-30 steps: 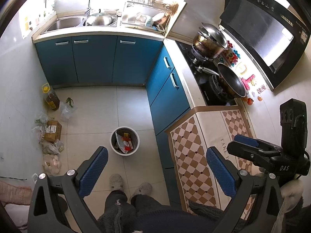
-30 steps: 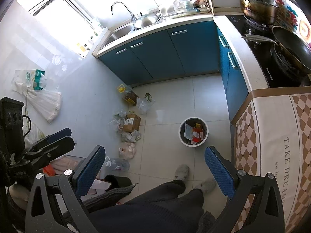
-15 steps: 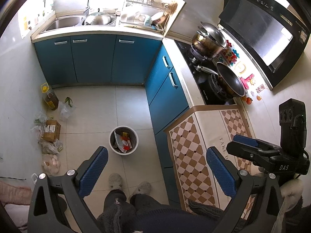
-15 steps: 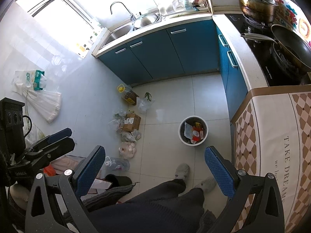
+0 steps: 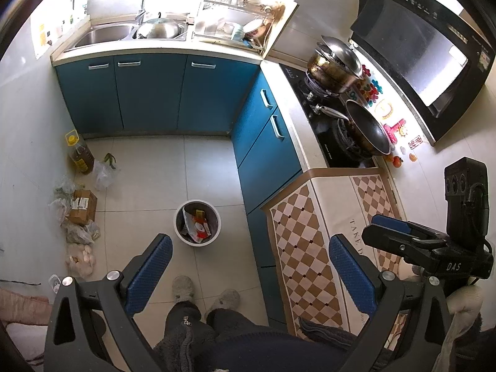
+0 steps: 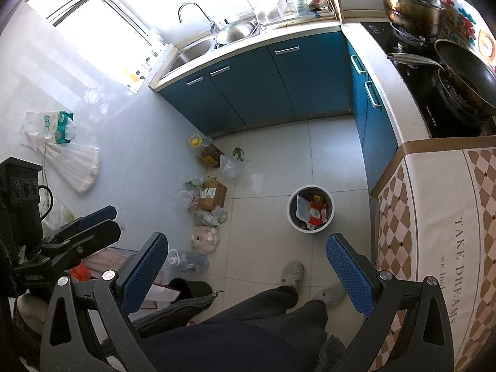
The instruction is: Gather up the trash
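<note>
The bin (image 5: 197, 222) sits on the floor, just beyond the person's feet, with wrappers inside. Both the left gripper (image 5: 248, 274) and right gripper (image 6: 246, 271) are spread wide and hold nothing. The bin looks light and stiff (plastic, I think), so its rim seems the best place to pinch.
</note>
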`<state>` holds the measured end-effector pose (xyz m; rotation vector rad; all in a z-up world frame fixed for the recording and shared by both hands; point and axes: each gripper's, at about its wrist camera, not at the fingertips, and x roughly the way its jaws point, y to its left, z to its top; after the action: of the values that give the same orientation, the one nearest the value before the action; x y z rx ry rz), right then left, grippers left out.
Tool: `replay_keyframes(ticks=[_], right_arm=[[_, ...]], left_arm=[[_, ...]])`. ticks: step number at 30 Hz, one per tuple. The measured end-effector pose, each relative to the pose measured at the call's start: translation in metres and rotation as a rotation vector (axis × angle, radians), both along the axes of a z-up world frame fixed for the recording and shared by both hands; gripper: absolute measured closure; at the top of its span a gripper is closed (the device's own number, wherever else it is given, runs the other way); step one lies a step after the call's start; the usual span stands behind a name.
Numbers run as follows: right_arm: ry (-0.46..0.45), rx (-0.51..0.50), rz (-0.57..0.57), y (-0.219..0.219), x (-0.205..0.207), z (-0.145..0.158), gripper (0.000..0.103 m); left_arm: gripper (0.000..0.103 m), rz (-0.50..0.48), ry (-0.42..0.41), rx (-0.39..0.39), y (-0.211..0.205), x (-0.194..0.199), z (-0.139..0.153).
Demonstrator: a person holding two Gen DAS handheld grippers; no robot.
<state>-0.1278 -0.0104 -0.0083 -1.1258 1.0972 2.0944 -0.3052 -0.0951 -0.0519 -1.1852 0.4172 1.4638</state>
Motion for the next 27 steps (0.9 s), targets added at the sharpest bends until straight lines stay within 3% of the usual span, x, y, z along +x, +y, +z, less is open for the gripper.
replay_keyframes(ticks=[27], right_arm=[[0.004,-0.008,0.023,-0.0044,-0.0034,0.0046,0.000]], left_arm=[[0.000,0.002,0.000,0.001,-0.0019,0.0001,-0.0004]])
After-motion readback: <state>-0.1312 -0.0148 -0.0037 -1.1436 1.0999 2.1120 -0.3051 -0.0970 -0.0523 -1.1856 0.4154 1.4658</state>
